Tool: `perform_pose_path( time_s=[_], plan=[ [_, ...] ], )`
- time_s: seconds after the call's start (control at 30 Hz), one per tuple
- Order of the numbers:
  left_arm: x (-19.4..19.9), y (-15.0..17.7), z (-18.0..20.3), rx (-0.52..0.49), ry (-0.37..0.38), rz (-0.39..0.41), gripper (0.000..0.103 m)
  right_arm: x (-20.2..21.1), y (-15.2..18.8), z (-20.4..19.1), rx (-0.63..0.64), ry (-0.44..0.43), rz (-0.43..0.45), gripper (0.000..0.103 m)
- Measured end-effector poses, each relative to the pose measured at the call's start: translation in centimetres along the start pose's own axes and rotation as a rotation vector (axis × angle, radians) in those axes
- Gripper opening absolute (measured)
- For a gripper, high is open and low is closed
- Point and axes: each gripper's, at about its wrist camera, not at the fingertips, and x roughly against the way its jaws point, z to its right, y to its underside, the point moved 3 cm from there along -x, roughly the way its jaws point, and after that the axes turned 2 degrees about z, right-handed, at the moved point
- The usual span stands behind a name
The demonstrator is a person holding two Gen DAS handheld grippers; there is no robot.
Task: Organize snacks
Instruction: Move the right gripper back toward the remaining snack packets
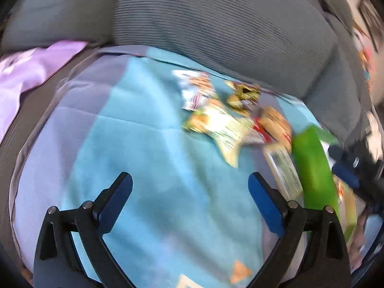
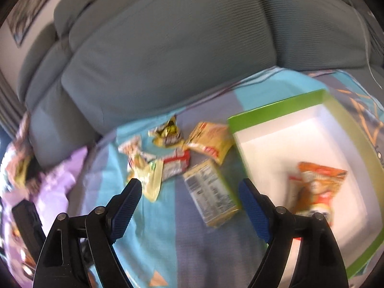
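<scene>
Left wrist view: our left gripper [image 1: 189, 187] hangs with jaws spread wide and nothing between them, over bare blue patterned sheet [image 1: 134, 148]. The snack pile [image 1: 223, 120] lies ahead and to the right, near the grey sofa cushion [image 1: 216, 24]: several crinkled foil packets, pale yellow, red and white, overlapping one another. The frame is blurred, so labels are unreadable. The green-rimmed box [image 1: 312, 165] shows edge-on at the right, with the other tool's blue pad just past it.

Right wrist view: our right gripper [image 2: 190, 192] is likewise released and empty. Between its fingers, further off, lies a small carton [image 2: 211, 194], flat on the sheet, printed panel up, just beside the box wall. The box [image 2: 276, 106] is white inside, and one orange packet [image 2: 316, 187] is already in it. The loose packets [image 2: 172, 148] sit left of the box, close together, some touching.

Judgement: we are between placements, one snack boxed, the rest pending. The next pick is likely the carton, being nearest; it calls for lowering the jaws over its narrow sides. The foil packets will likely crumple and slip.
</scene>
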Motion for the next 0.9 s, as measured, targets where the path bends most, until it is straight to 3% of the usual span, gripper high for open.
perform_pose_path(
  time_s=[0.17, 0.27, 0.47, 0.7, 0.77, 0.8, 0.83, 0.9],
  plan=[
    [-0.2, -0.3, -1.9, 0.089, -0.015, -0.019, 0.097, -4.6, 0.9, -2.8, 0.090, 0.066, -0.102, 0.083],
    [-0.3, -0.5, -2.4, 0.114, 0.000, -0.021, 0.097, -6.3, 0.4, -4.7, 0.169, 0.110, -0.109, 0.083],
    [-0.6, -0.8, -3.7, 0.146, -0.047, -0.024, 0.094, -9.7, -0.5, -10.4, 0.402, 0.040, -0.110, 0.083],
    [-1.2, -0.6, -4.0, 0.149, -0.067, -0.062, 0.087, -14.6, -0.2, -11.5, 0.425, 0.017, -0.188, 0.061],
    [-1.4, -0.6, -3.9, 0.147, -0.067, -0.067, 0.087, -15.0, 0.1, -10.9, 0.417, 0.029, -0.195, 0.051],
    [-1.4, -0.5, -3.9, 0.146, -0.065, -0.070, 0.087, -14.9, 0.1, -10.7, 0.406, 0.022, -0.203, 0.039],
    [-1.5, -0.5, -3.8, 0.144, -0.063, -0.073, 0.087, -14.8, 0.2, -10.5, 0.380, -0.010, -0.223, 0.029],
    [-1.6, -0.3, -3.8, 0.136, -0.061, -0.082, 0.087, -14.4, 0.4, -9.9, 0.338, -0.066, -0.262, 0.021]
  ],
)
